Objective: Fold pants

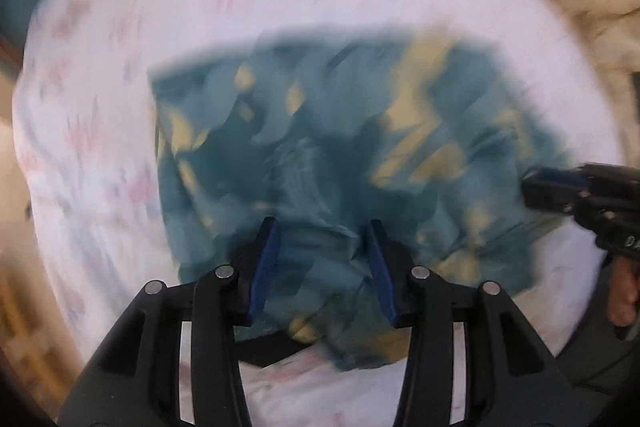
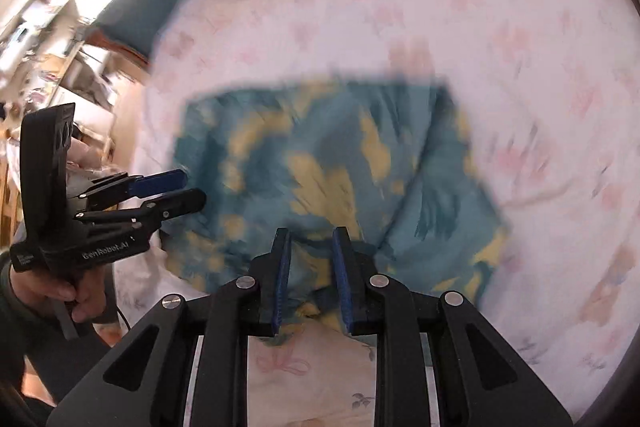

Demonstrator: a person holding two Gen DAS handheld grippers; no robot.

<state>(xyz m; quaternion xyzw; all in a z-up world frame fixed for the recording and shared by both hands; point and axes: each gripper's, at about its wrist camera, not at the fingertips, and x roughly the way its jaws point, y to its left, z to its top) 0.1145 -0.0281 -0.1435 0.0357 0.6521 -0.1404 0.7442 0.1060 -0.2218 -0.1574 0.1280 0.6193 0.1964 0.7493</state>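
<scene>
Teal-and-yellow pants [image 1: 340, 163] lie bunched on the floral bedsheet [image 1: 100, 147].

Left gripper [image 1: 323, 267] is spread at the pants' near edge, cloth between its jaws. Right gripper [image 2: 311, 275] likewise stands parted over the near hem, cloth between; both views blurred.

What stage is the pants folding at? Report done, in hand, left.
Done: the teal-and-yellow pants already lie as a compact, roughly rectangular bundle on the floral sheet. In hand: the left gripper and right gripper are both open over the near edge, gripping nothing. Left: blur hides whether another fold or smoothing remains.
</scene>
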